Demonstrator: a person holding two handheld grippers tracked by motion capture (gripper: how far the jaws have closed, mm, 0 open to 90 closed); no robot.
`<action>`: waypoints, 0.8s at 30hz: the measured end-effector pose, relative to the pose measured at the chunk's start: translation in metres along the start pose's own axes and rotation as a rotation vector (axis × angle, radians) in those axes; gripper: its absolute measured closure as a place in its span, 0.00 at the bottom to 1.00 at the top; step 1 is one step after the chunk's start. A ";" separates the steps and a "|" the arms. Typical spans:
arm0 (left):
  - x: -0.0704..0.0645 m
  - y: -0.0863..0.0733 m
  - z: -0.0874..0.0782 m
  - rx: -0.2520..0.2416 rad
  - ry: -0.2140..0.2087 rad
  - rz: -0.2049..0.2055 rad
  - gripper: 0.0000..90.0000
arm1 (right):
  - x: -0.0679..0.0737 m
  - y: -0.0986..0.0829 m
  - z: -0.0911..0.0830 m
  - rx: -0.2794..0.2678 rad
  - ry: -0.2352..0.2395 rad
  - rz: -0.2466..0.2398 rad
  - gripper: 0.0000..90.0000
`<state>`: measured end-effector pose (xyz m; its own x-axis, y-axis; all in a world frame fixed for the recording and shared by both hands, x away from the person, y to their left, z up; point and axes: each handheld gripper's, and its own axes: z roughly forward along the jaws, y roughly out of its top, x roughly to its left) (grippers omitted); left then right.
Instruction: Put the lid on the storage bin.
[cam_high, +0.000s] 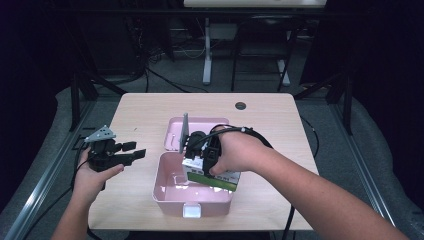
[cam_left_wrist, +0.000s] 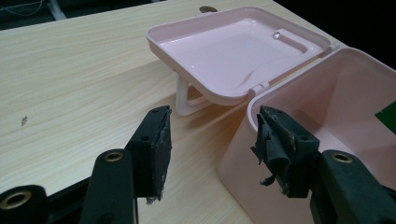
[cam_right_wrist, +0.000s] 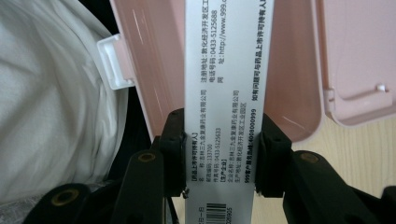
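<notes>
Carton (cam_right_wrist: 219, 93) sits clamped between right gripper (cam_right_wrist: 219, 154) fingers above pink box (cam_high: 167, 192); left gripper (cam_left_wrist: 212, 149) fingers spread, empty.

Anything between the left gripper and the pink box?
No. Bare tabletop runs up to the pink box in the left gripper view; left gripper is open, apart.

Light wood table (cam_high: 140, 112) w/ open pink box (cam_high: 172, 197) on it.

Left gripper (cam_left_wrist: 212, 151): matte black, brass-ringed screw holes, frayed black pads (cam_left_wrist: 275, 144), grey three-cornered plate (cam_high: 100, 134).
Right gripper (cam_right_wrist: 219, 156): matte black, black cable (cam_high: 250, 131).
Forearms: unsleeved.
</notes>
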<state>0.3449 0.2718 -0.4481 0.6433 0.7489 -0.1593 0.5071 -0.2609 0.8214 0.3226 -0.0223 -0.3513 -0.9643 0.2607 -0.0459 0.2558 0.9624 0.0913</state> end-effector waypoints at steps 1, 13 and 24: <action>0.000 0.000 0.000 -0.003 -0.003 -0.001 0.50 | 0.002 0.002 0.000 0.000 0.000 -0.009 0.68; 0.002 0.000 -0.001 0.002 -0.007 0.003 0.50 | 0.021 0.017 0.010 0.027 -0.021 -0.102 0.68; 0.001 0.000 0.000 0.002 -0.007 0.000 0.50 | 0.031 0.017 0.022 0.034 0.000 -0.151 0.68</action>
<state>0.3453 0.2720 -0.4487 0.6475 0.7445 -0.1627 0.5082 -0.2626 0.8202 0.2989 0.0038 -0.3729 -0.9920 0.1126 -0.0569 0.1098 0.9927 0.0500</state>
